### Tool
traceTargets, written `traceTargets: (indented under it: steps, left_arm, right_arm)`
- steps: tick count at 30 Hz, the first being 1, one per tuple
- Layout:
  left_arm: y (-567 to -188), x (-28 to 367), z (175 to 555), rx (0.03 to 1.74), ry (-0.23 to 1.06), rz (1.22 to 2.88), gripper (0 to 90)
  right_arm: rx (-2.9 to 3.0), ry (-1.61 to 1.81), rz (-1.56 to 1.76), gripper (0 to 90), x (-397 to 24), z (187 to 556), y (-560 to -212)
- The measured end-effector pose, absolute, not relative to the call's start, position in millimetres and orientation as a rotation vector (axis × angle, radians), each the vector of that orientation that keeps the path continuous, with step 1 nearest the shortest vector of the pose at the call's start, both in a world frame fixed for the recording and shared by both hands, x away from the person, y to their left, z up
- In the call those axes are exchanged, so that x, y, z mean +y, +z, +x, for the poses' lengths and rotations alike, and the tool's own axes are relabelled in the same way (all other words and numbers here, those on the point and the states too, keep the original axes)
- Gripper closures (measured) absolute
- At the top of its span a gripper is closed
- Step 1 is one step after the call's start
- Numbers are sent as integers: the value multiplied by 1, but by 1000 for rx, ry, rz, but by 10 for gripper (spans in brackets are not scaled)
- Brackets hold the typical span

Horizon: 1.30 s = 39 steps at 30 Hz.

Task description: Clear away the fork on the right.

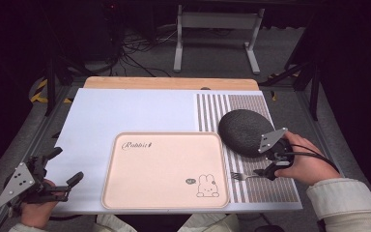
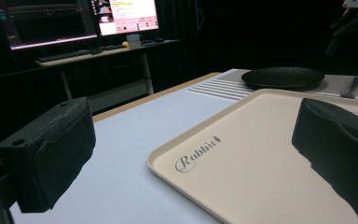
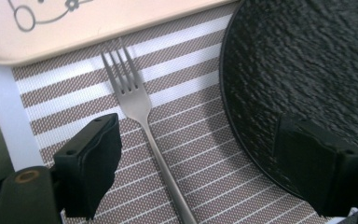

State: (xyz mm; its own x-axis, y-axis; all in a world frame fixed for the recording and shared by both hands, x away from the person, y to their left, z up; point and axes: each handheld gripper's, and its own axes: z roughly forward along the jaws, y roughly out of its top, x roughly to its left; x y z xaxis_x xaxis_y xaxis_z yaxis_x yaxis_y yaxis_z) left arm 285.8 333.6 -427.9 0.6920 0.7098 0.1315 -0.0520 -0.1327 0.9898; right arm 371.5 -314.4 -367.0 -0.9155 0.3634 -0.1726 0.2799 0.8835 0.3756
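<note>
**Right claw straddling the fork; left claw idle at the tray corner**

You are holding the right claw (image 3: 196,168) low over the slim silver metal fork (image 3: 142,121), its jaws standing apart with the handle running between them and neither pad touching metal. That spread is suiting a pick by the handle, since the tines are pointing toward the pale peach rectangular plastic tray with the rabbit drawing (image 1: 140,193) and leaving the handle end free. The fork is lying flat on the brown-and-white striped woven placemat (image 1: 256,191), between the tray's right edge and the dark textured round plate (image 1: 244,130). One jaw is sitting over the plate's rim, so in my judgement closing here is risking a catch on that rim.

You are keeping the left claw (image 1: 60,169) open and empty at the near left corner of the white tabletop (image 1: 125,111), beside the tray, well apart from the fork, likely to leave the working side unobstructed.
</note>
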Motion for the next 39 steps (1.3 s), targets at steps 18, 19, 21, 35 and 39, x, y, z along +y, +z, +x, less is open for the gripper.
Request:
traceTargets:
  steps: [18, 19, 21, 35, 39]
  left_arm:
    - [-428, 334, 286, 557, 713, 1579, 2]
    - [-428, 334, 286, 557, 713, 1579, 2]
    - [-428, 334, 286, 556, 712, 1580, 3]
    - [-428, 334, 286, 555, 712, 1581, 3]
    - [-428, 334, 286, 555, 711, 1580, 2]
  right_arm:
    - [2959, 346, 441, 253, -308, 370, -394]
    - [2967, 336, 431, 263, -307, 370, -395]
    - [2975, 311, 412, 284, -307, 371, -401]
    - [3049, 125, 284, 615, -298, 375, -412]
    - [3068, 78, 246, 692, -297, 377, -413]
